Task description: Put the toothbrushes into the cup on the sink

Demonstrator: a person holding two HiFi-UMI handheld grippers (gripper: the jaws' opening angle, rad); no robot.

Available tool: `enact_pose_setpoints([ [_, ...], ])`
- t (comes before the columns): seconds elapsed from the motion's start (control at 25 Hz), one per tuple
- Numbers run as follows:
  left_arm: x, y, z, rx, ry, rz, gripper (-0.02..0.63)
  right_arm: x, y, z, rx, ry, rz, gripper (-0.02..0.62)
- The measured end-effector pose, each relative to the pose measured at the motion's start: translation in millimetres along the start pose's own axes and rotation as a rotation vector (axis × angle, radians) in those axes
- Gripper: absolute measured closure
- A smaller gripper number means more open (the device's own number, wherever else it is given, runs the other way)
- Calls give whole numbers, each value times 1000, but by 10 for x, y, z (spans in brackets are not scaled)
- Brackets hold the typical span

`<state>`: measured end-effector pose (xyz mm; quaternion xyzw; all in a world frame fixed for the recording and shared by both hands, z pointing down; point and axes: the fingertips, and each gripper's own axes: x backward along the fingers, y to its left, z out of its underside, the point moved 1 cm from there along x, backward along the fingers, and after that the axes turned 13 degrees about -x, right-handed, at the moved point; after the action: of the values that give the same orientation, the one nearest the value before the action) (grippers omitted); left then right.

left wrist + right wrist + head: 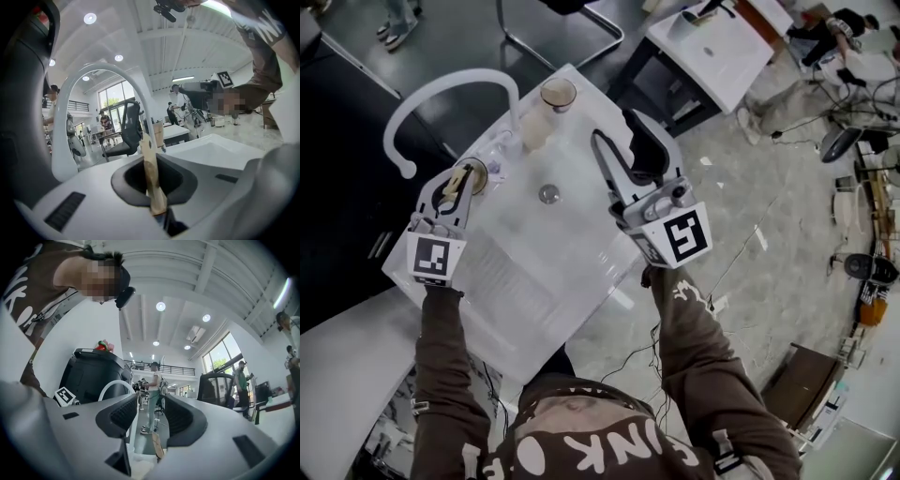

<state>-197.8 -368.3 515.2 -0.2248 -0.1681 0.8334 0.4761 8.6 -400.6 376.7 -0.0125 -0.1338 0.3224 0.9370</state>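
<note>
In the head view a white sink (581,272) carries a tan cup (551,105) at its far rim, beside the curved white faucet (450,89). My left gripper (459,183) is at the sink's left rim under the faucet. In the left gripper view that gripper (152,171) is shut on a tan toothbrush (151,159), which stands up between the pads, with the cup (158,133) farther ahead. My right gripper (616,131) hangs over the sink's right half, to the right of the cup. Its jaws (152,416) are open with nothing between them.
The drain (548,194) lies in the middle of the basin. A second white sink (712,47) stands on a stand at the back right. Cables and gear litter the floor at the right (862,169). Several people and an office chair (126,126) are in the background.
</note>
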Motion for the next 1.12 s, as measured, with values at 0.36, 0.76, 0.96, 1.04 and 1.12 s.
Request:
enact_pose_setpoints([
  [0.36, 458, -5, -701, 12, -145, -34, 462, 400, 458, -221, 21, -11, -11, 402],
  [0.76, 1788, -529, -1937, -67, -278, -10, 454, 1141, 1803, -900, 86, -64, -80, 382],
  [0.96, 2890, -1309, -2439, -23, -298, 20, 453, 2128, 2829, -1079, 127, -4, -92, 376],
  [1.04, 3364, -1621, -2669, -13, -307, 27, 453, 2526, 3221, -1175, 135, 1, -88, 373],
  [1.12, 3859, -1944, -2899, -3, -309, 38, 454, 2920, 3611, -1284, 120, -4, -85, 373],
])
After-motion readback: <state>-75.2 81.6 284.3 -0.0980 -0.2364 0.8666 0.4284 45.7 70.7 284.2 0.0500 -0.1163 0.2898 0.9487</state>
